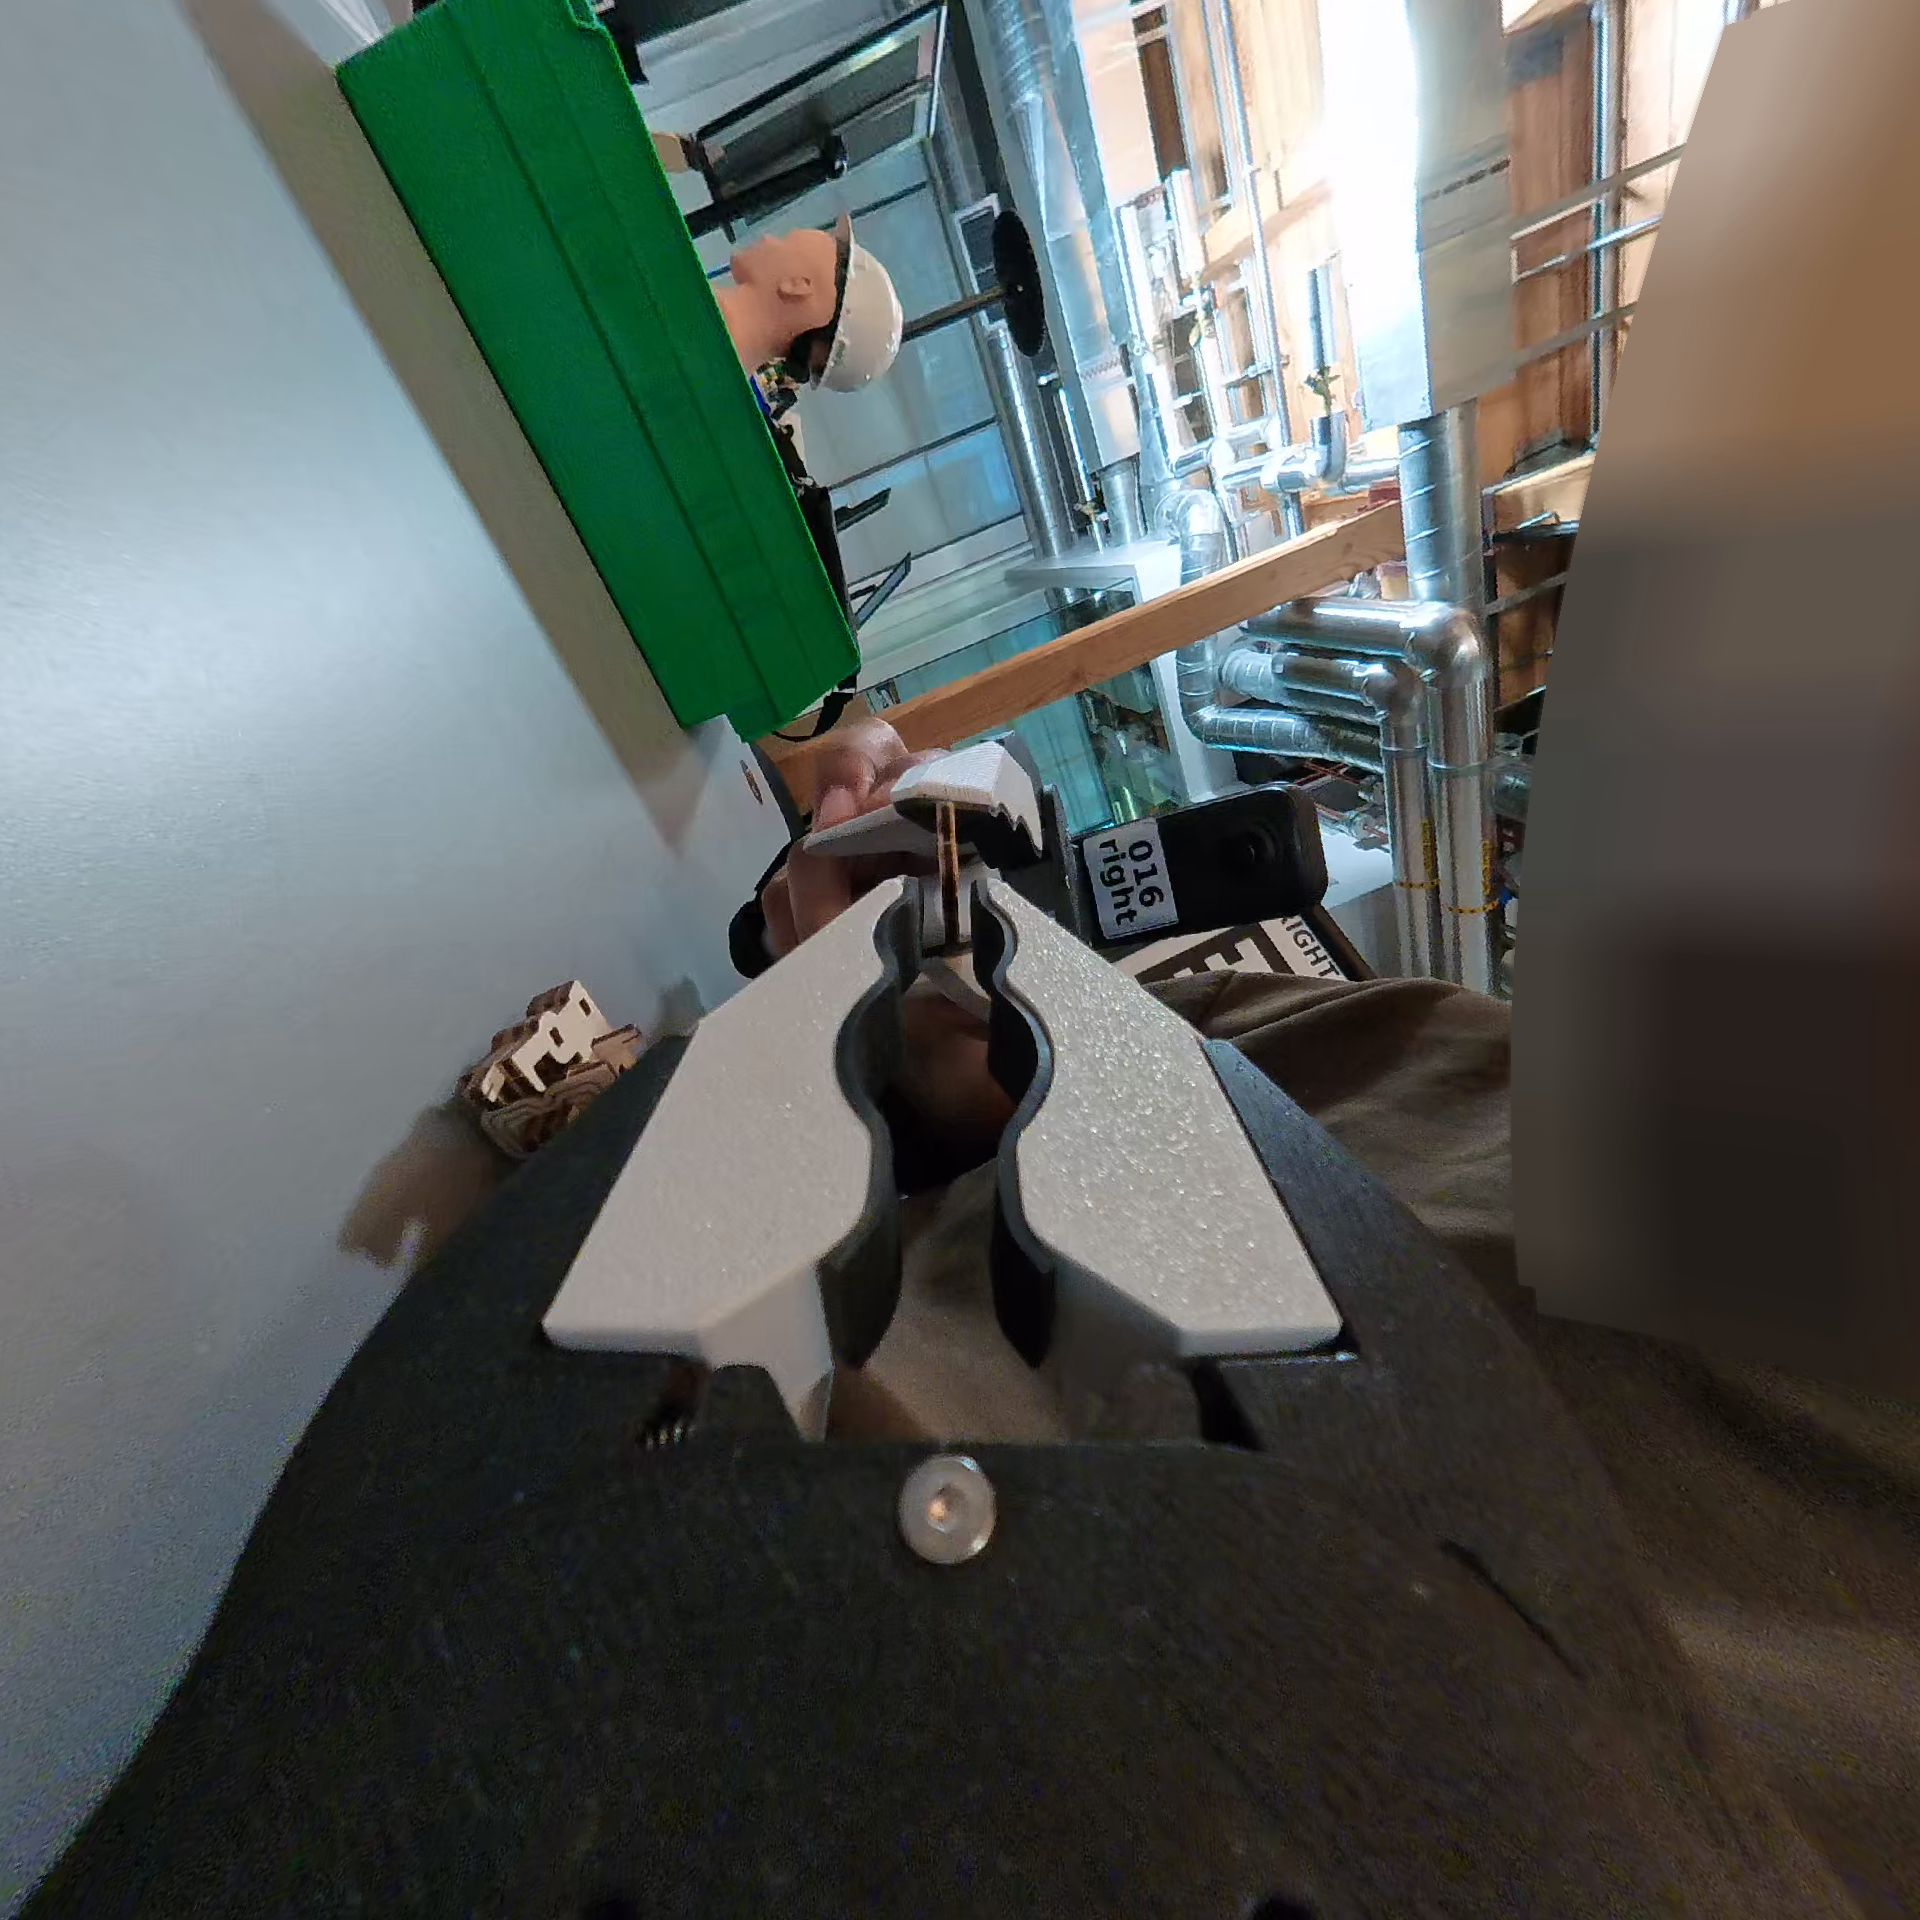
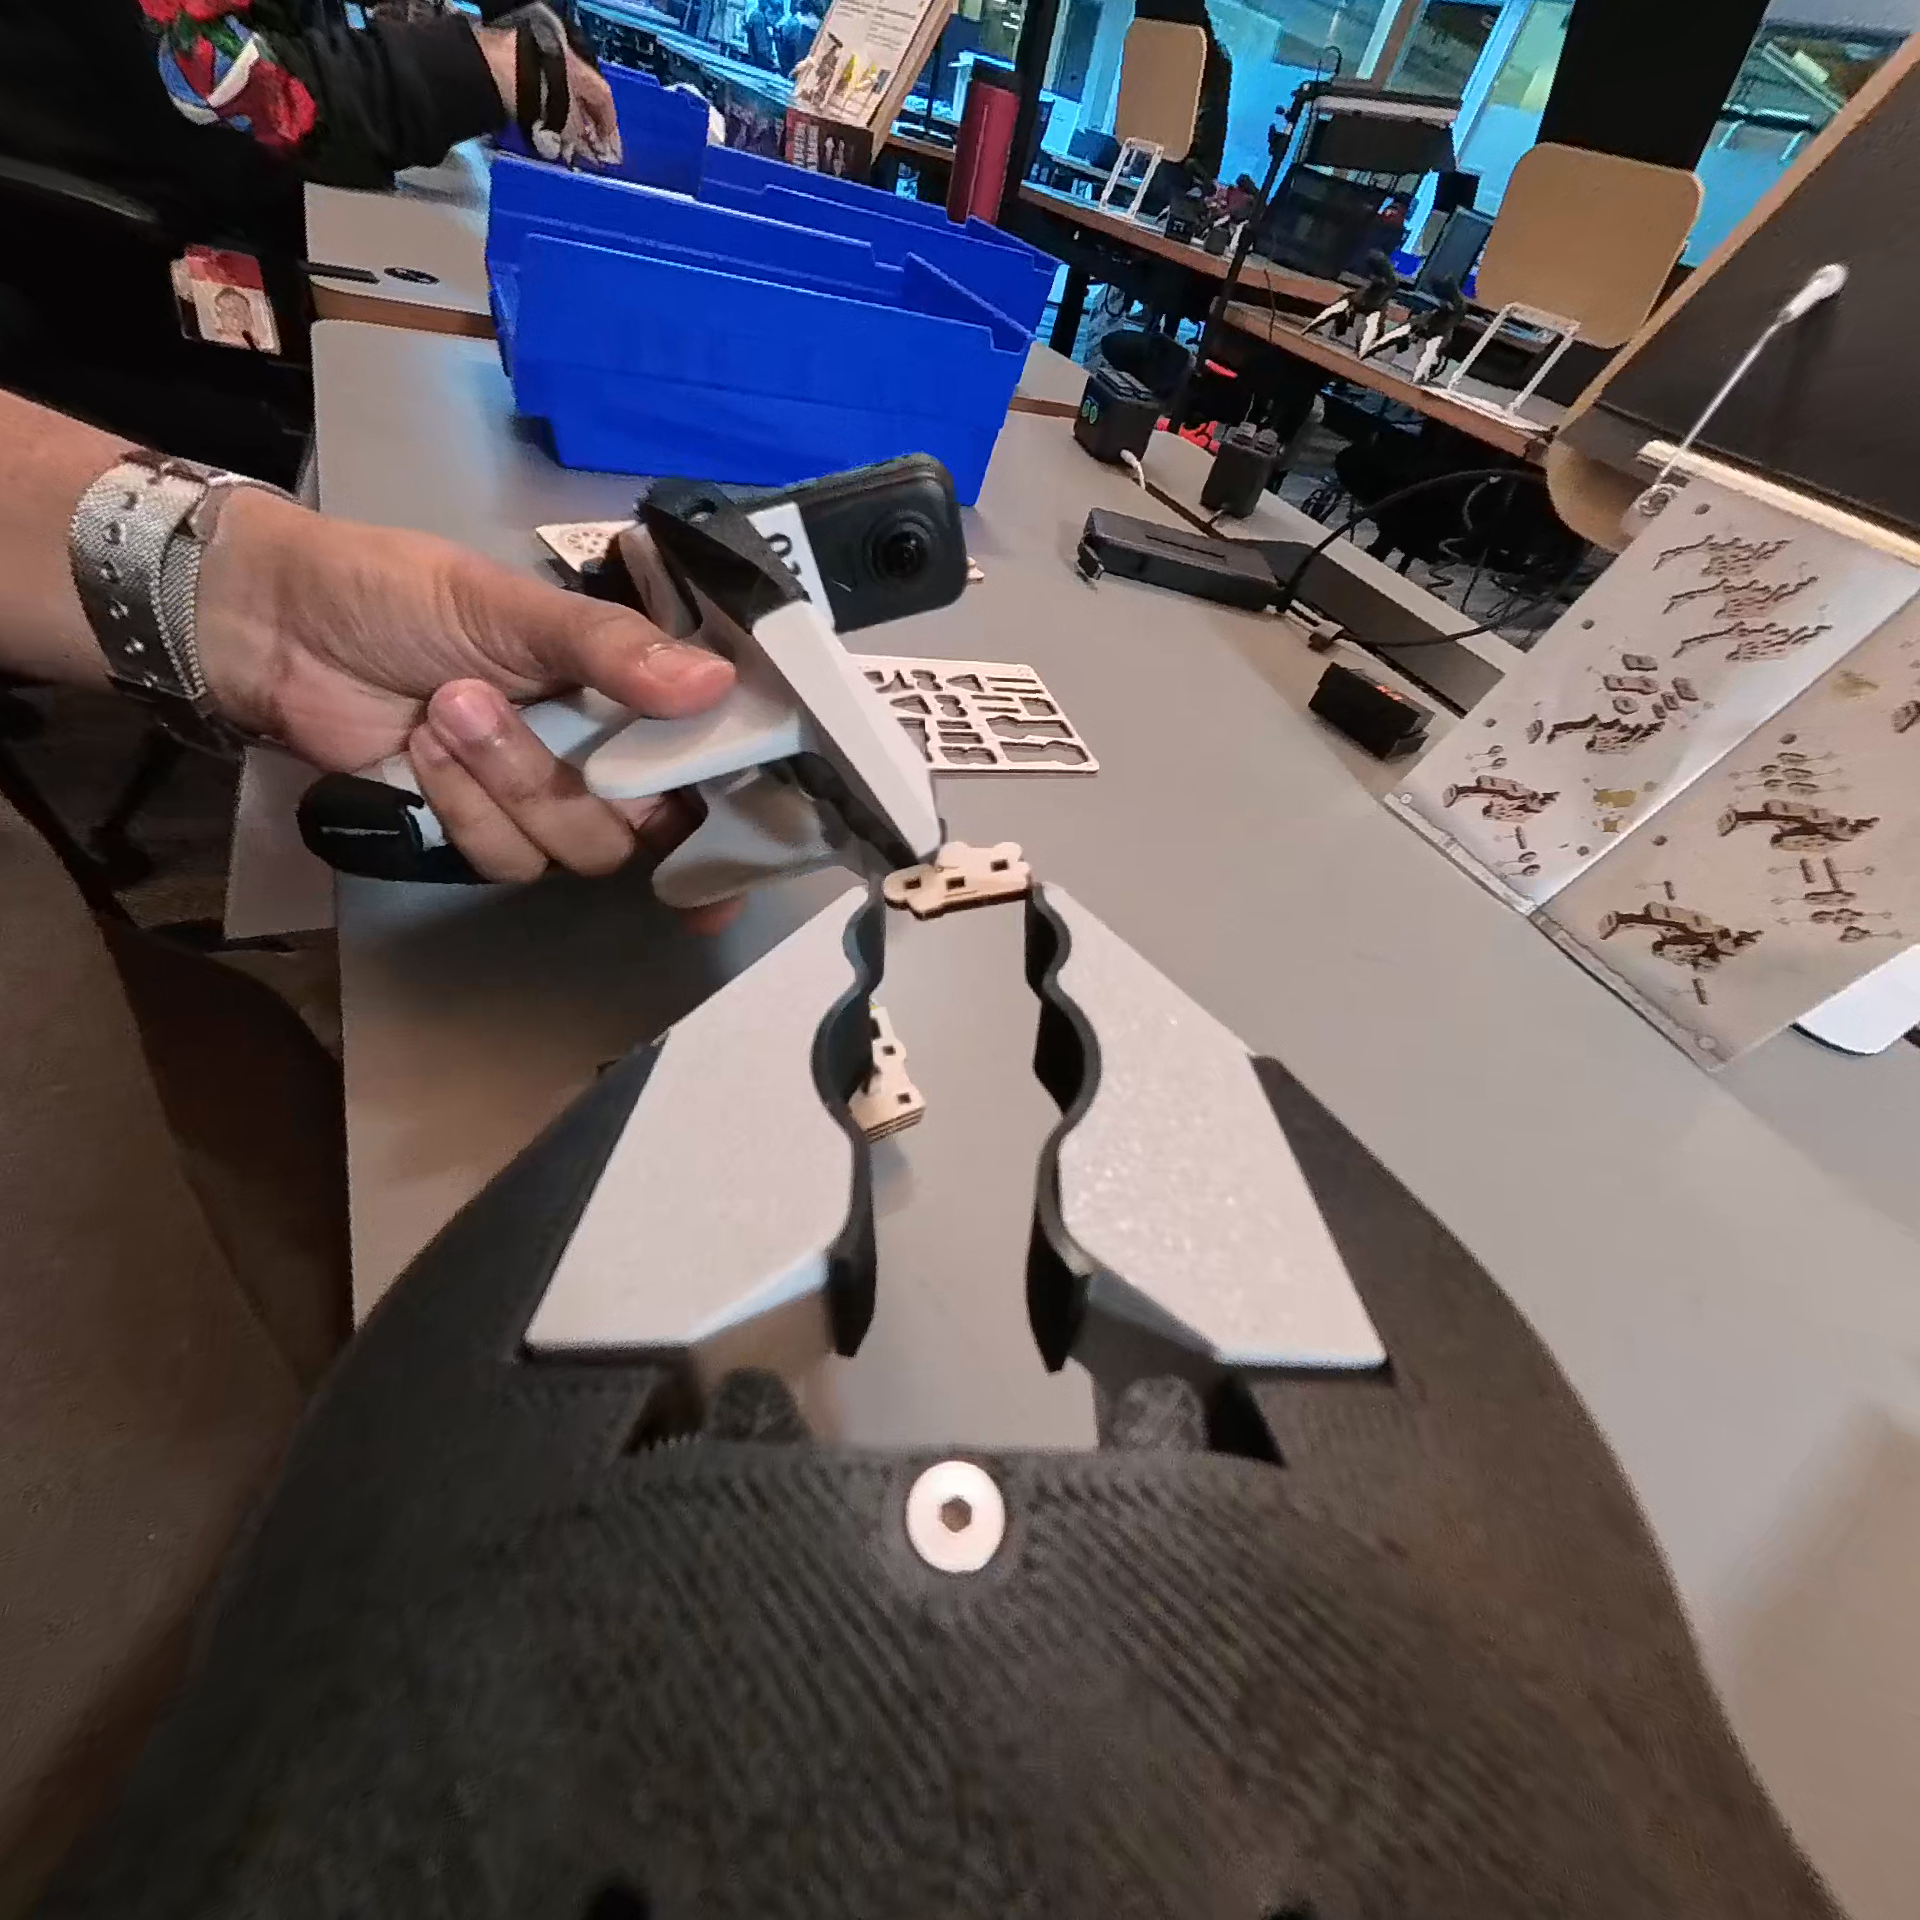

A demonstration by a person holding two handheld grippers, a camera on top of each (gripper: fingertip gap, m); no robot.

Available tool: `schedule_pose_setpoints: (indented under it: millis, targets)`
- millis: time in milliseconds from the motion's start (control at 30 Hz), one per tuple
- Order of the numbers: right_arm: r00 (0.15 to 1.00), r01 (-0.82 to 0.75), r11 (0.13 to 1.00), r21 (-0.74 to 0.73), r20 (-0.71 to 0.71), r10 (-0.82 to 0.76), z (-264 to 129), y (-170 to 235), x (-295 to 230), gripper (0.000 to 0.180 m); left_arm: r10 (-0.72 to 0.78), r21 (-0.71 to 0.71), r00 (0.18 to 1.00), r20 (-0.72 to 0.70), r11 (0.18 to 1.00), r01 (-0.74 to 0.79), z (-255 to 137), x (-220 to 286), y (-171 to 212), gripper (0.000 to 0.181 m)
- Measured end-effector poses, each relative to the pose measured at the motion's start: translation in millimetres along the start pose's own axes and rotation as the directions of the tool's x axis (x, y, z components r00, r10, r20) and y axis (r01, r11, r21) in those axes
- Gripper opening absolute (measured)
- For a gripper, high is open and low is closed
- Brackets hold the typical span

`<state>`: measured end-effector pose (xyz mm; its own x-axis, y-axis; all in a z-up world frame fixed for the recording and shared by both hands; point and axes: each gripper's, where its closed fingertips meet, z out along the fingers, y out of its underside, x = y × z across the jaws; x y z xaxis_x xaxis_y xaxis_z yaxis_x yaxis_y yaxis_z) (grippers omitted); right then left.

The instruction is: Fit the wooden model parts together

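Note:
A small flat wooden part (image 2: 961, 878) with notched edges hangs above the grey table (image 2: 1299, 987). My right gripper (image 2: 956, 899) is shut on it, one fingertip on each end. My left gripper (image 2: 914, 847) comes in from the left, a hand squeezing its handle, and pinches the part's left end. In the left wrist view the part (image 1: 948, 862) shows edge-on between my left gripper's (image 1: 945, 914) pads. A second wooden piece (image 2: 888, 1086) lies on the table below, partly hidden by my right gripper. A built-up wooden sub-assembly (image 1: 551, 1060) sits on the table.
A punched-out wooden sheet (image 2: 987, 717) lies behind the grippers. A blue bin (image 2: 758, 343) stands farther back, a green bin (image 1: 613, 364) at the table's end. Instruction sheets (image 2: 1662, 779) lean at the right. Black boxes (image 2: 1174, 561) and cables lie beyond. Another person's hand (image 2: 582, 104) reaches near the bin.

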<state>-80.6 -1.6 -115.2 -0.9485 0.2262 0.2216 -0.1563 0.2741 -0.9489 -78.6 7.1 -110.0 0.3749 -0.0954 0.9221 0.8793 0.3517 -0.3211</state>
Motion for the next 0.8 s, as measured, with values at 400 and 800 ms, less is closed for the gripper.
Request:
schedule_pose_setpoints:
  millis: [400,800]
  targets:
    - [1.000,0.022,0.999,0.024,0.009,-0.022,0.4,-1.7,-4.6,0.026,0.003,-0.023,1.000,-0.011,1.000,-0.003,1.5,2.3,3.0,0.000]
    - [0.993,0.089,0.996,0.032,-0.075,-0.086,-0.2,-1.9,1.7,0.024,0.044,0.062,0.999,0.007,0.997,-0.044,-7.8,4.1,-13.1,0.000]
